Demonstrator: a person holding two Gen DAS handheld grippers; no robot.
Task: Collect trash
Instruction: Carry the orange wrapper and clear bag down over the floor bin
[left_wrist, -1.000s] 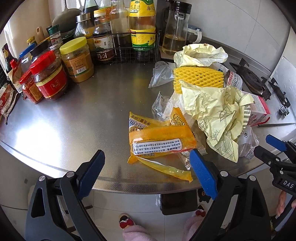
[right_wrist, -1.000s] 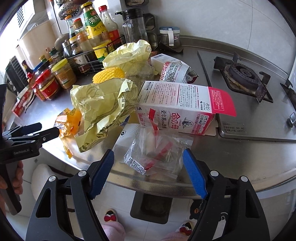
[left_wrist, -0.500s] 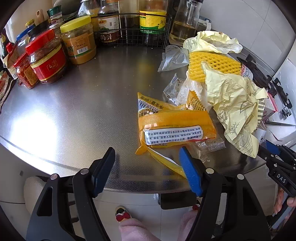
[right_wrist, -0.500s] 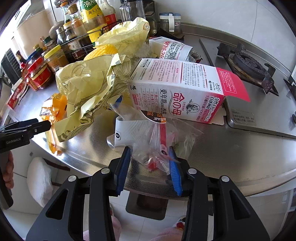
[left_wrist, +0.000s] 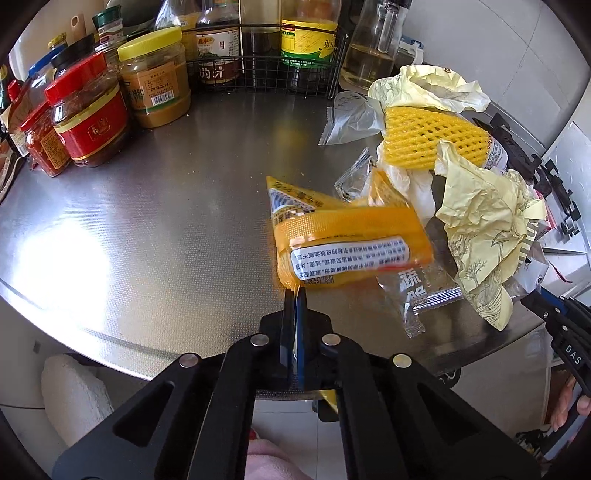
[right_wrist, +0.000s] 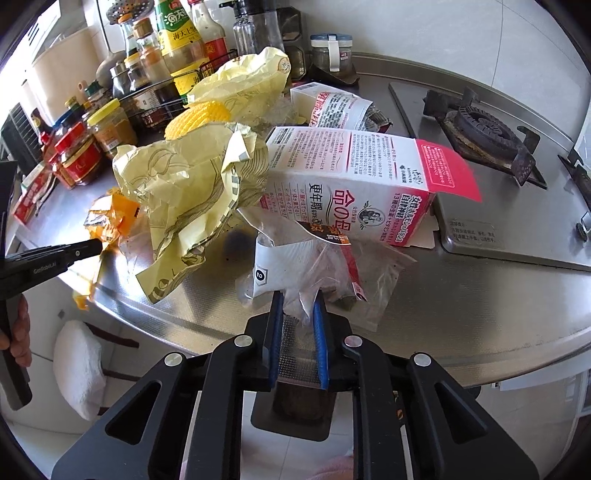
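My left gripper (left_wrist: 294, 295) is shut on the near corner of an orange snack wrapper (left_wrist: 351, 247) at the steel counter's front edge; it also shows in the right wrist view (right_wrist: 110, 218). My right gripper (right_wrist: 298, 302) is shut on a clear plastic bag (right_wrist: 325, 269) with red scraps, lying in front of a pink and white carton (right_wrist: 354, 184). Crumpled yellow paper (left_wrist: 484, 229) (right_wrist: 192, 188), a yellow foam net (left_wrist: 432, 136) and small clear wrappers (left_wrist: 424, 295) lie between them.
Red-lidded and yellow-lidded jars (left_wrist: 88, 122) and a wire rack of bottles (left_wrist: 266, 70) stand along the back left. A gas burner (right_wrist: 484, 129) sits at the right. The counter edge (right_wrist: 480, 354) runs just before both grippers, with floor below.
Both grippers moved forward over the counter edge and closed, the left on the orange wrapper, the right on the clear plastic bag.
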